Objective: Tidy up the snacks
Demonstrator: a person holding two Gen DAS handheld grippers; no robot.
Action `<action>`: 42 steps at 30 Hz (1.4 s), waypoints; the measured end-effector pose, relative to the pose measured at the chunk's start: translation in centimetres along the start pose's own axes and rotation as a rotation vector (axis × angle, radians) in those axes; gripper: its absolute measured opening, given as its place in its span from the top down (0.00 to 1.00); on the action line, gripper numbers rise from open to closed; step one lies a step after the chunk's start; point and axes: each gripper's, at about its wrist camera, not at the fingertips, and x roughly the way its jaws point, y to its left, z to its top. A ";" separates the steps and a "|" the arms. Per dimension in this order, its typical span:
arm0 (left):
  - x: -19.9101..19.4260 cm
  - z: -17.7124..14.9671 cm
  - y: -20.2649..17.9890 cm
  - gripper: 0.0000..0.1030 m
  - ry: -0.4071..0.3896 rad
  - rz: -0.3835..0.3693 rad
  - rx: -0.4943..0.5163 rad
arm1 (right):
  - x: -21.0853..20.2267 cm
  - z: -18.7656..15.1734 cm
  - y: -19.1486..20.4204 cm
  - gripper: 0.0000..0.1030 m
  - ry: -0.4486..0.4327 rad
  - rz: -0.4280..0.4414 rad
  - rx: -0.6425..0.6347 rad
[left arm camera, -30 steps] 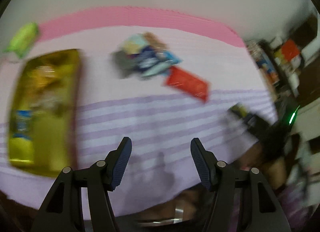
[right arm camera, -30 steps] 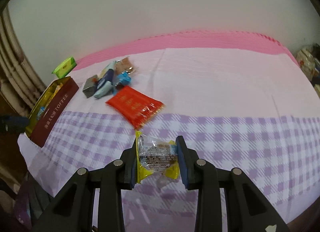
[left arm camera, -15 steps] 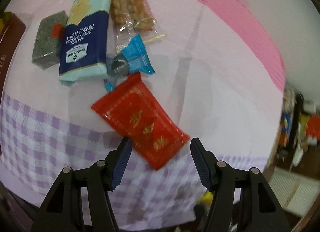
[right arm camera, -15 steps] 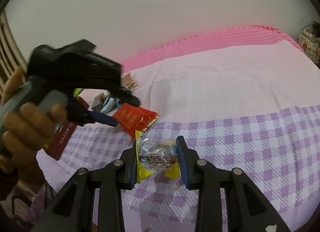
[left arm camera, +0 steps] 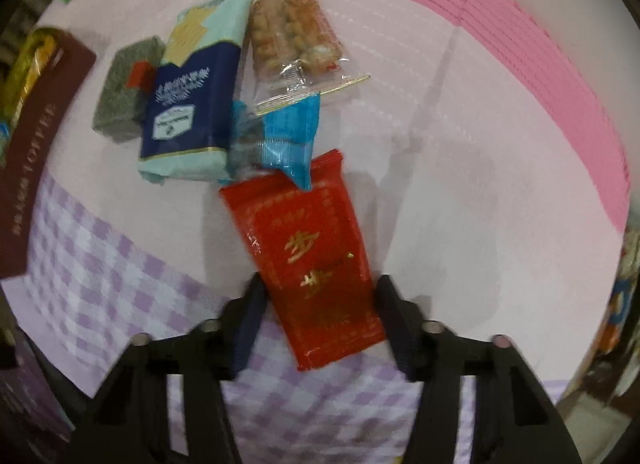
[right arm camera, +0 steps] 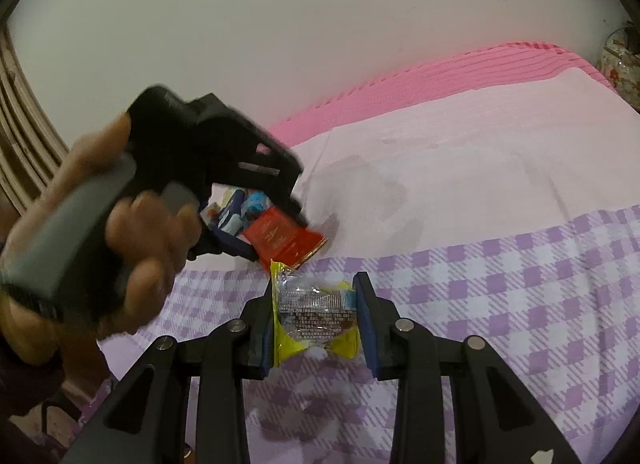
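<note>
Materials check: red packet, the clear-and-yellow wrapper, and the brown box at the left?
Red packet: glossy plastic or foil film, going by sheen, gold print and crimped end.
Clear-and-yellow wrapper: thin crinkly transparent plastic with yellow ends; contents show through.
Brown box: matte, likely cardboard; flat, stiff wall with printed lettering.

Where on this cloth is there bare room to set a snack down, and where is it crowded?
Free: the pale pink cloth right of the red packet, up to the pink border, and the checked strip right of the right tongs. Crowded: the snack pile beside the toffee box.
</note>
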 end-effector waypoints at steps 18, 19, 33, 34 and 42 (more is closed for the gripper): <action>-6.1 -7.8 12.8 0.57 -0.264 -0.199 0.519 | 0.6 -0.9 5.3 0.69 0.036 -0.050 -0.075; -6.8 -8.1 13.3 0.57 -0.282 -0.199 0.518 | 0.9 -1.0 5.6 0.69 0.040 -0.054 -0.079; -13.8 -6.8 26.3 0.56 -0.409 -0.199 0.391 | 2.2 -1.9 9.0 0.69 0.069 -0.075 -0.120; -13.9 -6.5 27.3 0.56 -0.409 -0.202 0.373 | 2.3 -2.0 9.3 0.69 0.070 -0.077 -0.125; -13.9 -4.6 34.3 0.56 -0.440 -0.147 0.276 | 3.3 -2.2 11.9 0.69 0.084 -0.075 -0.154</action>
